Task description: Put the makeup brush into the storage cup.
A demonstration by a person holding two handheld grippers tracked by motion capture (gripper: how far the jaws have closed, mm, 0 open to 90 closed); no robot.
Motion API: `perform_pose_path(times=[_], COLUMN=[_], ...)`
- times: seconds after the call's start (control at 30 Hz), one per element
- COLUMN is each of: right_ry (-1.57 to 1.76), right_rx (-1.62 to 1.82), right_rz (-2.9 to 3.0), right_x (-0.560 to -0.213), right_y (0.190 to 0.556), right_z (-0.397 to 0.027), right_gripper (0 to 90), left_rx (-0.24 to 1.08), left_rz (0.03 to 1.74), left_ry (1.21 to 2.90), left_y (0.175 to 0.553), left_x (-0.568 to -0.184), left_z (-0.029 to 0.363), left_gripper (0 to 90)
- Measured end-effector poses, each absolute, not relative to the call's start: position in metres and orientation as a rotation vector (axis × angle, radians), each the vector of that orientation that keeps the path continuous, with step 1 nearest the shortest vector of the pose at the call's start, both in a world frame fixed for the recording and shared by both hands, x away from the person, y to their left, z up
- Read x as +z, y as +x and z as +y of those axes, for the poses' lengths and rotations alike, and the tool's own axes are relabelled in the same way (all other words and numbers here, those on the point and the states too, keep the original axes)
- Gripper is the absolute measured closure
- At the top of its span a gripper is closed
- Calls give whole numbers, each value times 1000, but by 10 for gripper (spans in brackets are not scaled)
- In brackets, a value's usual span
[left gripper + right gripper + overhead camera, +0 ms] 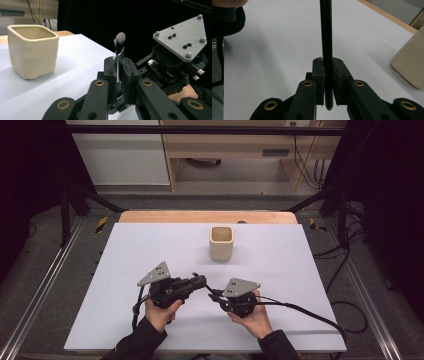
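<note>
A small make-up brush is gripped from both ends low over the white board. My left gripper (200, 281) (119, 67) is shut on its silver ferrule, and the grey bristle tuft (120, 39) stands up above the jaws. My right gripper (214, 293) (327, 67) is shut on the brush's black handle (326, 30), whose rounded end pokes out behind the pads. The two gripper tips nearly meet near the front middle of the board. In the left gripper view the right gripper's grey plate (181, 37) is close at the right. A cream square cup (221, 242) (32, 51) (410, 65) stands upright beyond both grippers.
A white board (140, 250) covers the wooden table (200, 216). Black frame posts (65, 205) stand at both sides. The right gripper's cable (310, 314) trails over the board's front right corner. The cup is the nearest obstacle.
</note>
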State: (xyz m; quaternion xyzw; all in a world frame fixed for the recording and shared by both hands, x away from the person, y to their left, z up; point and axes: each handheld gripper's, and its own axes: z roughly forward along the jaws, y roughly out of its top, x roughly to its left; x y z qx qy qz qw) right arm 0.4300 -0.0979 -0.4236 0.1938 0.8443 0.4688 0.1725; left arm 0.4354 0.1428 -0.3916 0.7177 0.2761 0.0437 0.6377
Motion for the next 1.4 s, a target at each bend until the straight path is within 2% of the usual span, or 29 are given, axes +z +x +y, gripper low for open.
perform_pose_path(times=[0.1,0.23,0.33,0.47,0.67,1.2,1.4], right_ry=[558,573,601,628,605,589,570], right_rx=[1332,1330,1333,1358,1367,1364,1366], right_rz=[2398,2365,2322,2286,2298,2320,2331], right_x=[-424,-421,-418,-415,-413,-412,-411], right_y=[430,429,428,427,424,421,421], right_z=[-98,-97,-99,-99,-94,-92,-92], right_gripper=[775,613,526,480,527,821,834], left_rx=[111,137,149,157,153,143,137], left_rz=[629,648,665,686,687,671,667], left_ry=[1645,1664,1672,1687,1702,1728,1729], left_y=[434,434,434,434,432,429,428], left_x=[-391,-391,-392,-394,-397,-401,-401], left_z=[141,141,140,138,132,123,123], left_gripper=[836,836,836,835,836,836,835])
